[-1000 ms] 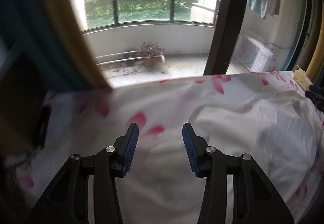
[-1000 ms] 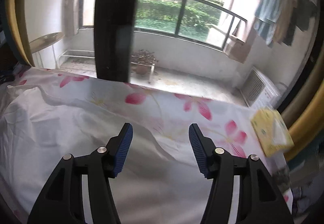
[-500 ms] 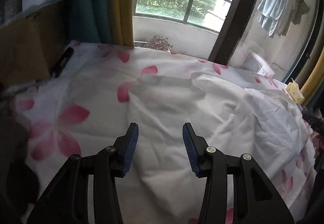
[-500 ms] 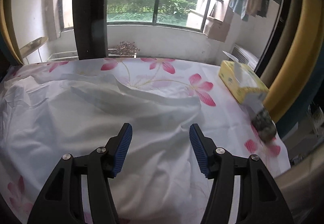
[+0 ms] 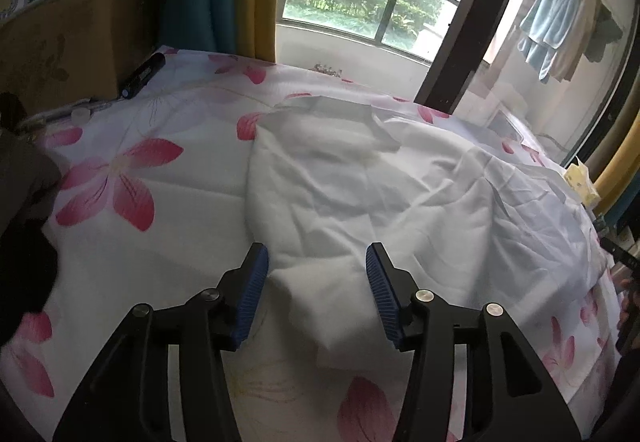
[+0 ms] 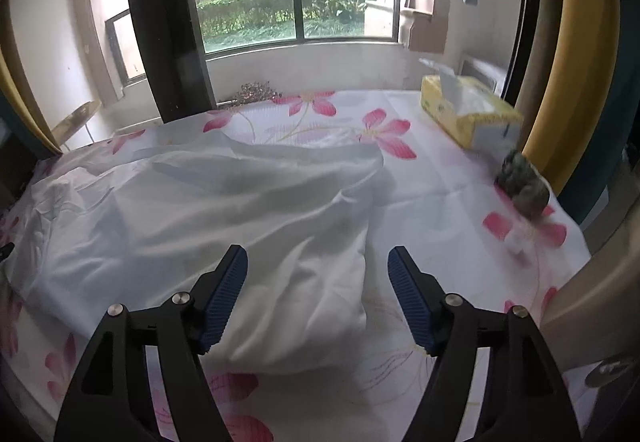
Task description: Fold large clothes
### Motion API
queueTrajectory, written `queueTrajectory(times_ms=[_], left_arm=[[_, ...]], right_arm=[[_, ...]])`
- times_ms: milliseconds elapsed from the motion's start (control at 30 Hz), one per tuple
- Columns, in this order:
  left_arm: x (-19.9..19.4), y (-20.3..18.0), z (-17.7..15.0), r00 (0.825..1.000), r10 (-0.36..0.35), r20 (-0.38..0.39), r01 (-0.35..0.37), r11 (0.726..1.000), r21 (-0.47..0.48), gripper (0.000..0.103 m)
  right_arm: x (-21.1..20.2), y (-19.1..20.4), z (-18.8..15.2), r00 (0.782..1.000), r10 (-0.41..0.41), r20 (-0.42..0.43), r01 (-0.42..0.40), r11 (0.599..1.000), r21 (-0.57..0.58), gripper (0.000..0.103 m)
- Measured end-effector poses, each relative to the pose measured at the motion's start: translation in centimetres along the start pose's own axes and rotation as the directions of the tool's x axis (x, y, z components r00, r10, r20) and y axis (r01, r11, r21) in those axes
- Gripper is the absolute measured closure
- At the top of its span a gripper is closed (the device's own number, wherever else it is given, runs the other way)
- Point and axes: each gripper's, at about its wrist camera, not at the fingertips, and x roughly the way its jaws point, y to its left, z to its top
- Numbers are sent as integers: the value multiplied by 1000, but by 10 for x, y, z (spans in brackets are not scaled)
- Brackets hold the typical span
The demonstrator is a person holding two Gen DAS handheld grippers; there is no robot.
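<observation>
A large white garment (image 5: 380,186) lies crumpled across a bed with a pink-flowered sheet (image 5: 116,182). In the left wrist view my left gripper (image 5: 316,274) hovers over the garment's near left corner, its jaws opening, with cloth below them but not pinched. In the right wrist view the same garment (image 6: 224,210) fills the left and middle. My right gripper (image 6: 318,278) is above its near right corner, jaws also opening, blue pads clear of the fabric.
A yellow tissue box (image 6: 468,110) and a dark mottled object (image 6: 524,186) sit at the bed's right edge. A cardboard box (image 5: 72,38) and a black stick-like object (image 5: 144,76) flank the left side. Curtains and a window stand behind.
Both views have swung down from the window toward the bed, and the garment's near corners now lie under the jaws. Both grippers' jaws stand wider than before.
</observation>
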Motion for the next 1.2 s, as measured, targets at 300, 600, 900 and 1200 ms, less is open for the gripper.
queueTrajectory(times_ms=[300, 600, 900, 1200], left_arm=[[-8, -5, -12, 999, -48, -14, 48, 999, -5, 42], [-3, -23, -19, 999, 9, -53, -3, 995, 97, 43], [-20, -20, -29, 995, -81, -50, 84, 995, 56, 94], [-48, -18, -45, 995, -99, -26, 99, 995, 10, 94]], right_arm=[[3, -11, -22, 999, 13, -39, -12, 999, 34, 30], [3, -16, -41, 993, 109, -53, -105, 991, 83, 56], [-7, -4, -46, 987, 155, -28, -154, 987, 39, 94], [-37, -13, -63, 990, 142, -9, -141, 989, 46, 94]])
